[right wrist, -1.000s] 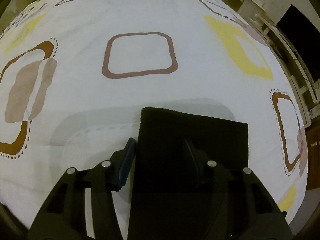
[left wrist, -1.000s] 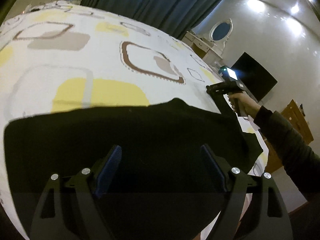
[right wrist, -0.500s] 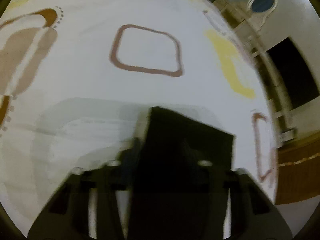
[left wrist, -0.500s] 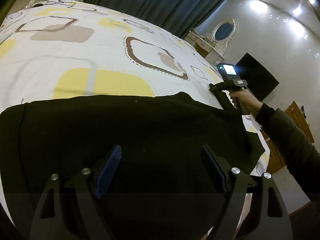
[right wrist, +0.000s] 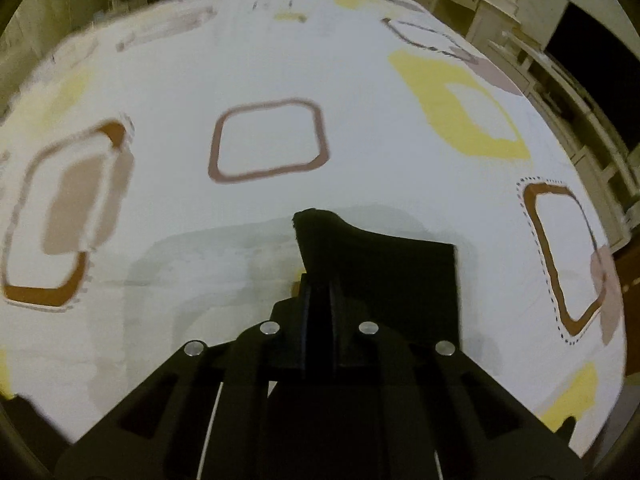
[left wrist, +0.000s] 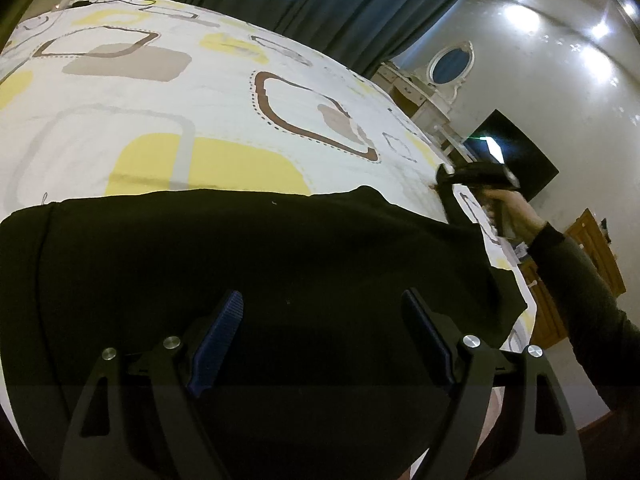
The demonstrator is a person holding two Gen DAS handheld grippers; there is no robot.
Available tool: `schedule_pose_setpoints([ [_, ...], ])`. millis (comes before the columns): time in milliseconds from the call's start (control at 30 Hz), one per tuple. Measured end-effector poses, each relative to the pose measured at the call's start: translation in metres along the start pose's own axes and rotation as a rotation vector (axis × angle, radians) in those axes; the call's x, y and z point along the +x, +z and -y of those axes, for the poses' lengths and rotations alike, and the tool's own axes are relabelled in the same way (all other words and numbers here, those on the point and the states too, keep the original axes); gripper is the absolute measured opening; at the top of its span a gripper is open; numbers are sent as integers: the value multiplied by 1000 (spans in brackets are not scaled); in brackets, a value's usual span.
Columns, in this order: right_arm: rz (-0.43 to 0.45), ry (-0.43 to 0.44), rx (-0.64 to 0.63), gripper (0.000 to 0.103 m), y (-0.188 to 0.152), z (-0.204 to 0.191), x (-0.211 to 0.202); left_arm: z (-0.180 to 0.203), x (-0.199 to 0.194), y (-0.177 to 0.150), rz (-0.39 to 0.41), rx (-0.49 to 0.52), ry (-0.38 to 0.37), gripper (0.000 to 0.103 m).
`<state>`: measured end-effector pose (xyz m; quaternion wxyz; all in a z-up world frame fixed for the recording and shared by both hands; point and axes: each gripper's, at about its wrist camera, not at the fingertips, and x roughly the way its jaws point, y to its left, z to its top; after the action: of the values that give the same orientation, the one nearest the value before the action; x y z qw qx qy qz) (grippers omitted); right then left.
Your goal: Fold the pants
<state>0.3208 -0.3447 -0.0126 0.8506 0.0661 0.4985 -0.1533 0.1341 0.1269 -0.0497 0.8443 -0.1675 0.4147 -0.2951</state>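
1. Left gripper [left wrist: 322, 316]: its jaws are held wide apart above the black pants [left wrist: 248, 264], with nothing seen between the blue-ribbed fingers [left wrist: 218, 332].
2. Right gripper [right wrist: 320, 292]: its jaws are seen pressed together on an edge of the pants [right wrist: 384, 276], and the pinched corner of cloth is lifted into a small peak just ahead of the fingertips.
3. In the left wrist view, the pants are spread across the near part of the bedspread [left wrist: 160, 120], a white cover printed with yellow, brown and grey rounded squares.
4. From the same view, the right gripper [left wrist: 452, 200] is seen at the far right end of the cloth, held by the person's hand [left wrist: 512, 216].
5. Dark blue curtains [left wrist: 320, 0] are seen behind the bed, and an oval mirror [left wrist: 452, 66] on a white dresser beside a dark screen [left wrist: 516, 156].
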Motion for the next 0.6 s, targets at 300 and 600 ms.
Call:
schedule_pose_setpoints([
  [300,194,152,200,7,-67,130,-101,6,3,-2,2,14,40,82],
  [600,302,177,467,7,-194,272,-160,14,8,0,-6,17,105,83],
])
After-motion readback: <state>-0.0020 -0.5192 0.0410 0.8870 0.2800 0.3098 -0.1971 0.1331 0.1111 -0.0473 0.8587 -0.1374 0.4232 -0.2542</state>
